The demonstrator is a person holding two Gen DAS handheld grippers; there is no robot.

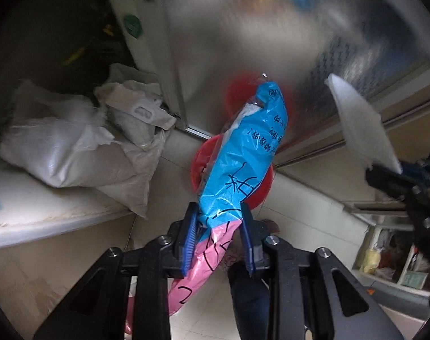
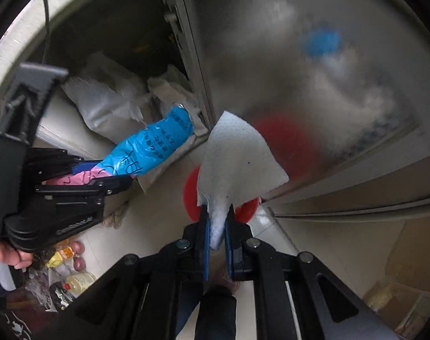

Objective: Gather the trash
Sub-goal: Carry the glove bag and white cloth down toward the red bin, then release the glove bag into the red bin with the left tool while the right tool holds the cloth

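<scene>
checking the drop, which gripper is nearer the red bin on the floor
Hard to call. The left gripper, clamping the blue and pink wrapper, and the right gripper, clamping the white tissue, both hang directly above the red bin.

Pale tiled floor (image 1: 314, 215) below. Red basin (image 2: 190, 189) resting on it beside the frosted sliding door's track. To the left, a low white platform (image 1: 45, 206) bearing white woven sacks (image 1: 73, 153), piled against the far dark corner. In the right wrist view, near left on the floor: bottles and packets (image 2: 70, 269) in clear plastic, blurred.
</scene>
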